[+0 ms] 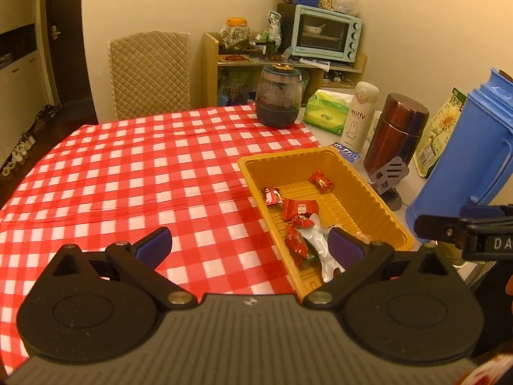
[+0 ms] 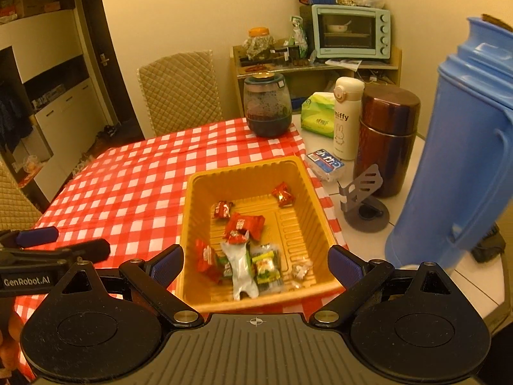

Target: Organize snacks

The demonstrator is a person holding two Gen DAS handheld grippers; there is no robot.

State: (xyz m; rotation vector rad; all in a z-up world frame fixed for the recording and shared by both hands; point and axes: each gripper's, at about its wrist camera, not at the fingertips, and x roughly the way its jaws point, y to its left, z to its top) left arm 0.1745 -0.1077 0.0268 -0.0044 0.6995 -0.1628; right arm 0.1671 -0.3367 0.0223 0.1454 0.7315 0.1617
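Observation:
A yellow plastic tray (image 1: 282,155) (image 2: 240,168) stands on the red-checked tablecloth (image 1: 144,166). It holds several red-wrapped candies (image 1: 299,208) (image 2: 245,224), a silver wrapper (image 2: 239,266) and a green-yellow candy (image 2: 266,268). My left gripper (image 1: 250,245) is open and holds nothing. It hangs over the cloth at the tray's near left corner, its right pad above the silver wrapper (image 1: 315,240). My right gripper (image 2: 256,263) is open and holds nothing. It is above the tray's near end, with the tray between its fingers. Each gripper shows at the edge of the other's view.
To the right of the tray stand a blue thermos jug (image 2: 465,160), a brown flask (image 2: 388,138), a white bottle (image 2: 346,118), a grey phone stand (image 2: 362,199) and a small blue packet (image 2: 325,163). A glass jar (image 2: 267,106) and a padded chair (image 2: 179,89) are at the far edge.

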